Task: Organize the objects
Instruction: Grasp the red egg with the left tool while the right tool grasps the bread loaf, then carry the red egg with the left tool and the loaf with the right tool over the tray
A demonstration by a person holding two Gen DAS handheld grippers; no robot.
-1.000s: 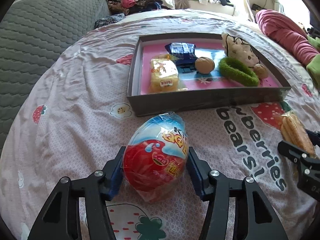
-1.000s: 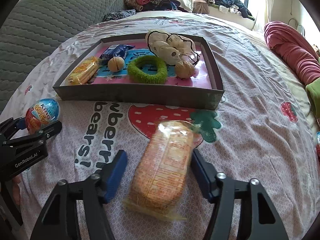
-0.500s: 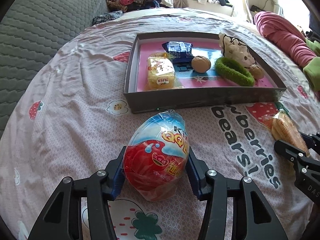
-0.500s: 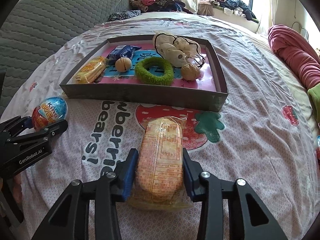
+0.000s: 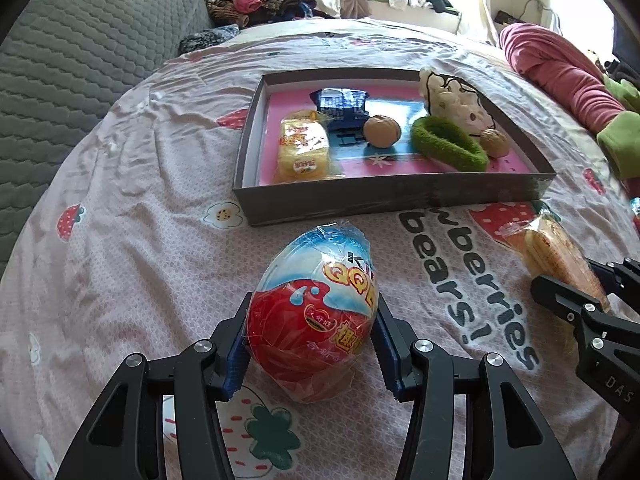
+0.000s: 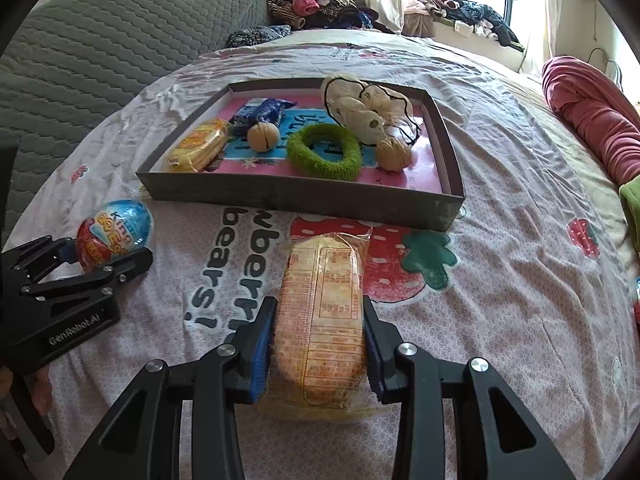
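Observation:
A plastic-wrapped red and blue toy egg (image 5: 320, 280) lies on the strawberry bedsheet, with my left gripper (image 5: 312, 320) shut on its red end. The right wrist view shows the same egg (image 6: 116, 232) at the left. A long orange cracker pack (image 6: 320, 280) lies lengthwise between the pads of my right gripper (image 6: 318, 320), whose jaws are closing and press its sides. Beyond both stands a shallow grey tray (image 6: 280, 196) with a pink floor. It holds a yellow snack pack (image 6: 198, 146), a blue packet (image 6: 260, 112), two walnuts, a green ring (image 6: 324, 152) and a cream plush (image 6: 360, 108).
A grey quilted headboard (image 5: 68, 60) rises at the left. Piled clothes (image 6: 320, 4) lie at the far end by the window. A pink rolled blanket (image 6: 592, 116) and a green cloth (image 5: 620, 144) sit at the right.
The right jaws have narrowed from well apart to pressing the cracker pack, which now lies straight between them. The left gripper stays on the egg, with little movement.

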